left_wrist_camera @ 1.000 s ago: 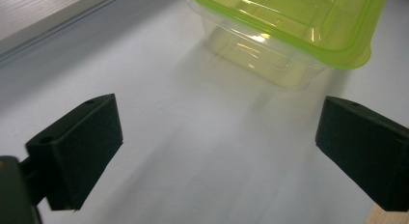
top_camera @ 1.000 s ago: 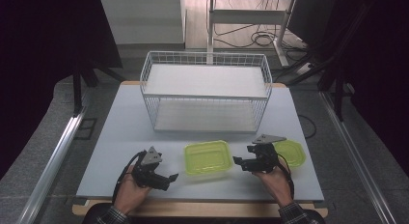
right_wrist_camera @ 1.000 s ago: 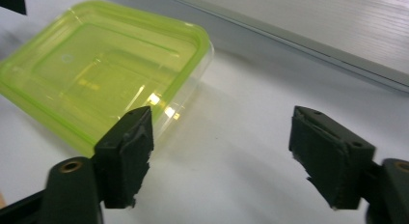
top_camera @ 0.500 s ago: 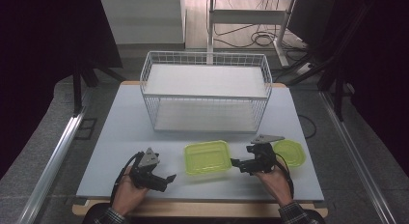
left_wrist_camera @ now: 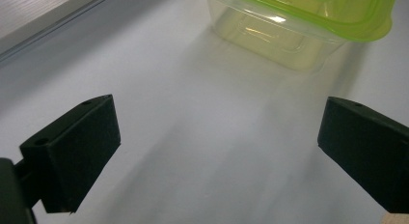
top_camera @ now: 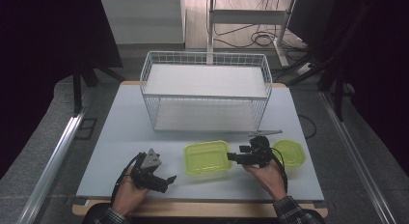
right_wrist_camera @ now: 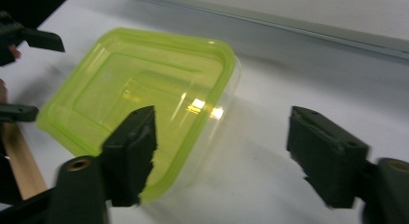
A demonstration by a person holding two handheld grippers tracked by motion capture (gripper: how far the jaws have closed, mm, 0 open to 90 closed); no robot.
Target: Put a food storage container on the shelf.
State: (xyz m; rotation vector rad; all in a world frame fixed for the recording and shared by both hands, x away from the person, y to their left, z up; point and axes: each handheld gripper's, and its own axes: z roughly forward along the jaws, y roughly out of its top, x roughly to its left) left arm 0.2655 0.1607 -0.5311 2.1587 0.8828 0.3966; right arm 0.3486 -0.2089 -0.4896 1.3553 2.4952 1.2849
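A clear container with a lime-green lid (top_camera: 207, 157) (right_wrist_camera: 140, 89) (left_wrist_camera: 299, 26) lies on the white table (top_camera: 125, 132) near the front. My right gripper (top_camera: 232, 157) (right_wrist_camera: 222, 147) sits at its right edge, pointing left. Its jaws have just been closing but stand apart: one jaw overlaps the container's near corner, the other is over bare table, and neither pad presses on it. My left gripper (top_camera: 166, 182) (left_wrist_camera: 217, 151) rests low at the front left, open with nothing between its fingers, aimed at the container.
A white wire basket (top_camera: 207, 108) stands behind the container, across the table's back half. A second lime-green lid or tub (top_camera: 292, 153) lies just right of my right hand. The table's wooden front edge (top_camera: 202, 208) runs close to both hands.
My right gripper has shifted very slightly at the container's right edge. The left hand and the container have stayed put.
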